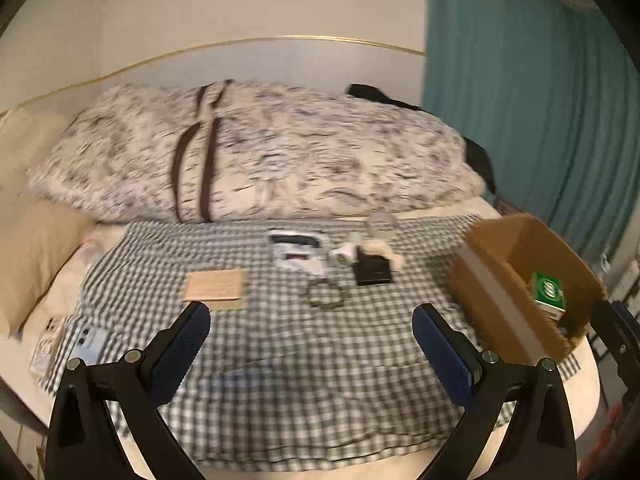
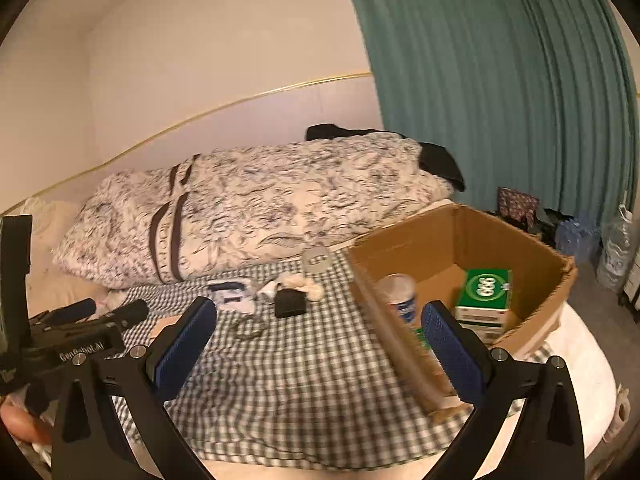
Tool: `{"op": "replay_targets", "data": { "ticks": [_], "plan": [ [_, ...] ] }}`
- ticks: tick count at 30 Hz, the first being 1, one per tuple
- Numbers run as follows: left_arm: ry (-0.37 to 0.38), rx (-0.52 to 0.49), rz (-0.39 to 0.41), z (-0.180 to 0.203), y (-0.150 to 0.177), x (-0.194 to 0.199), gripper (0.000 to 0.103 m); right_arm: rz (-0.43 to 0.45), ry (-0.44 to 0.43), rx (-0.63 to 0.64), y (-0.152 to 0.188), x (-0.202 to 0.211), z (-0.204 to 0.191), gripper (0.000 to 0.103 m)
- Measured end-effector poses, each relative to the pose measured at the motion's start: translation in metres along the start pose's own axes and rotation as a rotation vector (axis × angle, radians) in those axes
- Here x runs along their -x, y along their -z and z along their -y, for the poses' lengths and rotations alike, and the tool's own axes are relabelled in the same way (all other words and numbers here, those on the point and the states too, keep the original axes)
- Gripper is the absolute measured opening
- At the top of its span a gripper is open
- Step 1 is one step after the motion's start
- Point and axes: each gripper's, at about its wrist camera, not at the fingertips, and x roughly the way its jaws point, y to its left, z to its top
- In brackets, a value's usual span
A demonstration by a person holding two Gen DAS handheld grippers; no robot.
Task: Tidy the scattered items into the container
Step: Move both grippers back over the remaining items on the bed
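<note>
I see the cardboard box (image 2: 460, 240) sitting open-topped at the right edge of the checked cloth (image 2: 300, 368), brown and a little creased, with a green carton (image 2: 486, 288) standing inside it. Through the right wrist camera I also make out a can (image 2: 400, 294) with a blue label inside the box, against its near wall; the left wrist camera shows only the carton there. My right gripper (image 2: 320, 336) is spread wide with nothing between its blue pads, one finger in front of the box's near wall. My left gripper (image 1: 310, 338) is likewise wide apart and empty over the cloth. Scattered items remain out on the cloth: a black case (image 1: 372, 272), a ring-shaped band (image 1: 326, 294) and a tan card (image 1: 216, 286). Only the left view shows the phone (image 1: 90, 346) at the cloth's left edge; only the right view shows the bottles (image 2: 616, 248) on the floor by the curtain (image 2: 500, 80).
</note>
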Motion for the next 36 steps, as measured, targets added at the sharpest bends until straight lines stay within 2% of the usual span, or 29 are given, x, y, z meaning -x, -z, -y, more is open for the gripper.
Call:
{"op": "replay_targets", "data": {
  "ticks": [5, 10, 18, 25, 27, 30, 36],
  "plan": [
    [-0.05, 0.079, -0.028, -0.055, 0.014, -0.006, 0.103, -0.023, -0.024, 0.03, 0.01, -0.01, -0.028, 0.103],
    [-0.081, 0.117, -0.063, -0.086, 0.028, -0.02, 0.103, -0.055, -0.051, 0.048, 0.02, -0.026, -0.053, 0.103],
    [-0.1, 0.155, -0.132, -0.117, 0.041, -0.07, 0.103, -0.121, -0.071, 0.1, 0.034, -0.07, -0.083, 0.103],
    [-0.116, 0.151, -0.196, -0.132, 0.045, -0.13, 0.103, -0.196, -0.09, 0.136, 0.049, -0.129, -0.098, 0.103],
    [-0.102, 0.122, -0.199, -0.134, 0.043, -0.148, 0.103, -0.215, -0.094, 0.149, 0.052, -0.143, -0.099, 0.103],
    [-0.064, 0.026, -0.195, -0.139, 0.037, -0.177, 0.103, -0.248, -0.095, 0.157, 0.058, -0.168, -0.097, 0.103],
    [-0.02, -0.3, -0.182, -0.135, 0.029, -0.227, 0.103, -0.308, -0.119, 0.163, 0.061, -0.218, -0.096, 0.103]
  ]
}}
